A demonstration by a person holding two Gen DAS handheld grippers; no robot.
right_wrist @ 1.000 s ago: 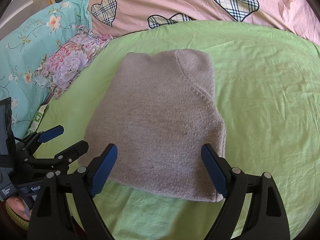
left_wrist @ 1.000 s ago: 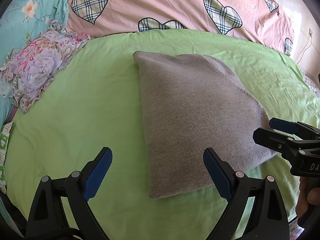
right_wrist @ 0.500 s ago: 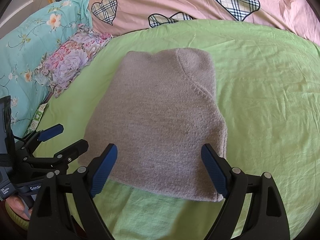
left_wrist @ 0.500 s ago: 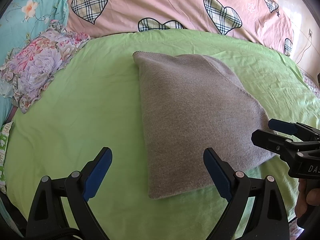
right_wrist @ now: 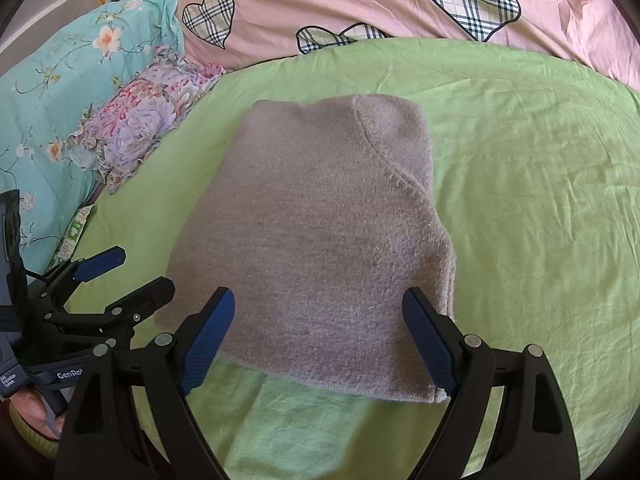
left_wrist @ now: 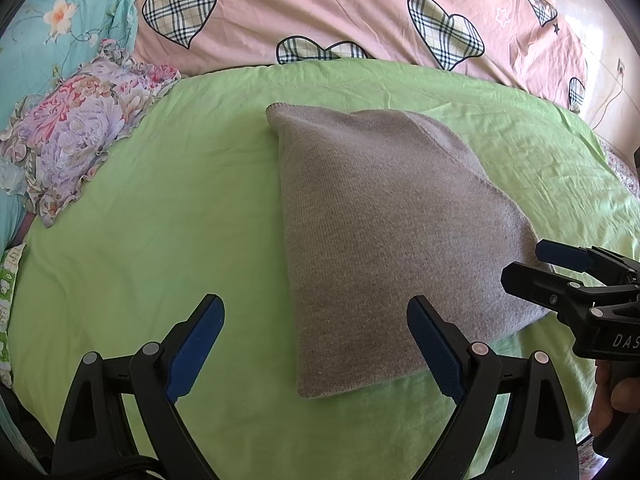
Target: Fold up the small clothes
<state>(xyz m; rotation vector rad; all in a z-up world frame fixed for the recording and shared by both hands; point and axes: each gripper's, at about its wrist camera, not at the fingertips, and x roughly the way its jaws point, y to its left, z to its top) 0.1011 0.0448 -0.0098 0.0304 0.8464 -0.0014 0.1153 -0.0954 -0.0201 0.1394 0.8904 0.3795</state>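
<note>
a: almost nothing has moved since the earlier pictures. only the right gripper (left_wrist: 532, 266), seen from the left wrist view, has shifted a little to the left, toward the knit.

b: and the tongs, how do they stand?

a: left gripper (left_wrist: 314, 340) is spread wide and holds nothing. its blue pads (left_wrist: 196, 344) hang over the green sheet (left_wrist: 160, 240), one on each side of the near left corner of the folded grey sweater (left_wrist: 384, 232). in its own view the right gripper (right_wrist: 318, 338) is also spread wide and empty, above the near edge of the grey sweater (right_wrist: 316, 240), with one pad toward each near corner.

b: do they touch the cloth?

a: i cannot tell, the pads look only to be above it. from the right wrist view the left gripper (right_wrist: 128, 272) is just beside the left near corner of the knit.

b: where is the sweater?

a: it lies flat on the middle of the green sheet (right_wrist: 540, 220), folded into a compact block, with a curved seam along its right side. a second green cloth (right_wrist: 304, 428) shows under its near edge.

b: and around?

a: a flowered ruffled pillow (left_wrist: 68, 140) is at the left, well apart from the knit. behind it is a teal flowered pillow (right_wrist: 52, 100), and along the far side a pink duvet with checked hearts (left_wrist: 320, 8).
</note>
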